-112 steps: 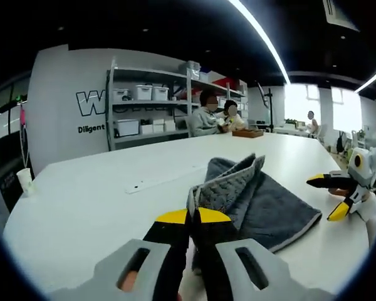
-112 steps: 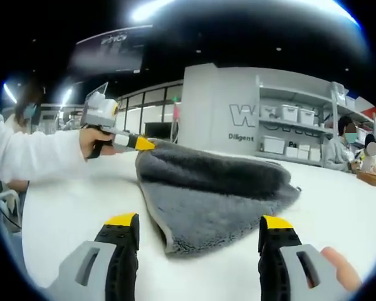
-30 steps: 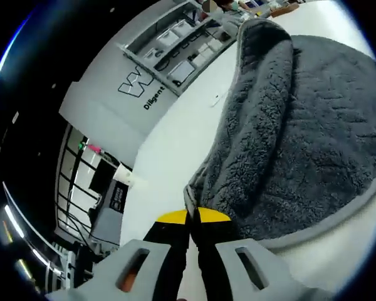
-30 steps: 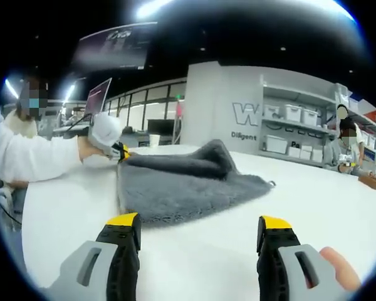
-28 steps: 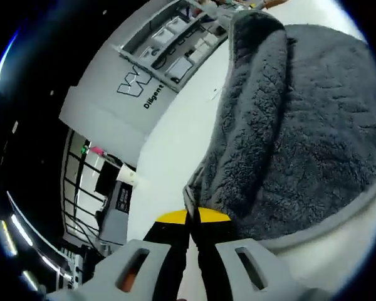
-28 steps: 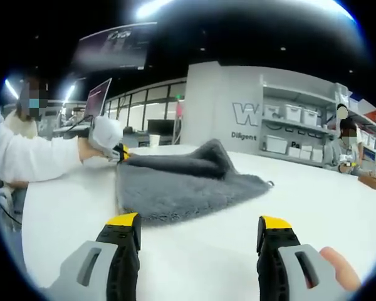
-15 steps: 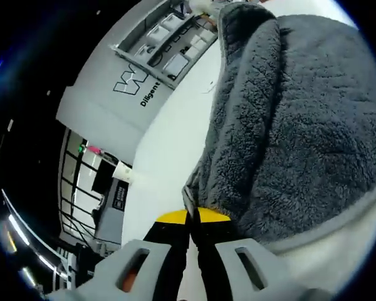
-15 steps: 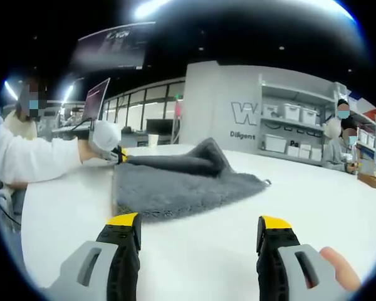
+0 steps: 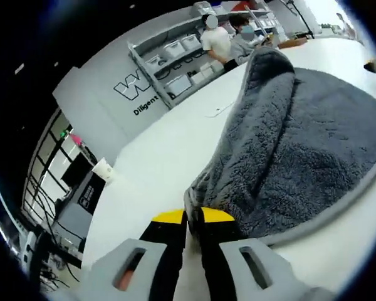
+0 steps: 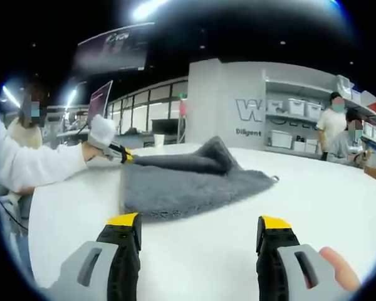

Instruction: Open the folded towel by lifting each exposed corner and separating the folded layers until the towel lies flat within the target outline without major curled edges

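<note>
- We see the towel (image 9: 301, 138) as thick grey cloth with a fluffy, matt pile and a smooth stitched hem.
- We read the table (image 10: 313, 207) as smooth white, faintly glossy.
- Our left gripper (image 9: 187, 219) looks like matt plastic: grey, black and yellow.

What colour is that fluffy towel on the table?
The towel is dark grey with a lighter grey edge band, seen best in the left gripper view.
</note>
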Motion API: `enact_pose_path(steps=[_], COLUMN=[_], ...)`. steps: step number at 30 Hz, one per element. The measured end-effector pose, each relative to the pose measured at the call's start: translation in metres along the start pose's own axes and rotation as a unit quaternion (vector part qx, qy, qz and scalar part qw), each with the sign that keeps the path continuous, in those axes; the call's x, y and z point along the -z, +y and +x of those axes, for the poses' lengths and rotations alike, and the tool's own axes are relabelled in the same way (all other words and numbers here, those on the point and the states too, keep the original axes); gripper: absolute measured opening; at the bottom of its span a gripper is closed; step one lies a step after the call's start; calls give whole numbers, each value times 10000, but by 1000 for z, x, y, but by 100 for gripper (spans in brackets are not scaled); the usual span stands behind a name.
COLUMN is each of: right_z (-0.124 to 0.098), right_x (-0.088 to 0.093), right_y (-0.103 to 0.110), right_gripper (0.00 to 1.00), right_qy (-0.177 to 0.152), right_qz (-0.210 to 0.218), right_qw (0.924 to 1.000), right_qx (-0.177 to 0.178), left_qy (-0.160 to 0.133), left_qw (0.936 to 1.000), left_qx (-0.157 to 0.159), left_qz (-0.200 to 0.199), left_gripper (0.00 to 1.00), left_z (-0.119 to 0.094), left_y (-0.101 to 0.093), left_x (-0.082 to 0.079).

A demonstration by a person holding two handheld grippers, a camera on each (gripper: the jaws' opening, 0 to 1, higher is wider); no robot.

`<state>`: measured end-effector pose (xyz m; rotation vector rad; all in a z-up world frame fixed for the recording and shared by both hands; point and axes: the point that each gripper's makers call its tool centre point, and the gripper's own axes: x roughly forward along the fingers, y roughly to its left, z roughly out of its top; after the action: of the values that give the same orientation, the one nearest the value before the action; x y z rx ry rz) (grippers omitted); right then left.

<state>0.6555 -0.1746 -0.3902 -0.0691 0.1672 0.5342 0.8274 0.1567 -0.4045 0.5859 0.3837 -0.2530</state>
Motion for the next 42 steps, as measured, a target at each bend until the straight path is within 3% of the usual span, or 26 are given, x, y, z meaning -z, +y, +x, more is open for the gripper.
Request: enact_pose_path(steps=[3,5,6,8,9,11,15,18,21,23,27,29,32,35,36,37,38,42], right_z=[-4,-4,-4,-4,-3,-2,-1,-1,-2,-3,-4,-4,-5,-5,-5,-5,-5,-5], right_x=[-8,-10,-10,-9,-6,-5,-2,-1,0,0,1,1,1,2,3,3,3,3], right_y=[5,5,5,2,0,0,0,-2,-4,-6,-8,-9,-8,-8,-12,-13,-13,-15], right_gripper=[72,72,73,73,73,74,74,76,77,77,77,77,77,79,79,79,79,80], right_qy=[-222,-283,-295,-267,-202,-167,-104,-75,-70,-56,-77,-72,-72,-63,-42,-36,-40,-48], right_qz=[126,166,190,207,202,199,220,266,353,374,369,378,384,387,388,408,431,471], right_qw=[9995,9993,9992,9994,9996,9996,9997,9996,9993,9993,9993,9992,9992,9992,9992,9991,9990,9988], right_qx=[-172,-189,-185,-114,-71,-69,-62,-61,-51,-6,39,45,41,67,106,108,95,127], left_qy=[-187,-510,-807,-1053,-1302,-1631,-1950,-2089,-2353,-2447,-2572,-2763,-2769,-2592,-2528,-2471,-2471,-2383], left_qw=[9997,9981,9957,9931,9885,9801,9671,9490,9242,9122,9085,9035,8993,8882,8878,8938,8948,8919], left_qx=[155,317,449,310,606,891,1368,2040,2418,2649,2702,2797,2961,3390,3481,3441,3435,3560], left_qz=[-92,-132,-46,-409,-477,-697,-889,-1191,-1792,-1947,-1884,-1707,-1642,-1705,-1635,-1473,-1421,-1447], left_gripper=[15,18,17,17,17,19,25,28,29,33,41,43,58,72,74,75,76,91], left_z=[-6,-17,-21,-32,-37,-47,-60,-71,-84,-94,-108,-118,-123,-126,-126,-123,-122,-121], left_y=[6,7,7,21,19,17,17,9,10,12,16,13,4,-17,-23,-27,-30,-37], left_x=[0,-5,-11,-12,-16,-21,-24,-23,-29,-36,-42,-46,-51,-50,-49,-47,-47,-47])
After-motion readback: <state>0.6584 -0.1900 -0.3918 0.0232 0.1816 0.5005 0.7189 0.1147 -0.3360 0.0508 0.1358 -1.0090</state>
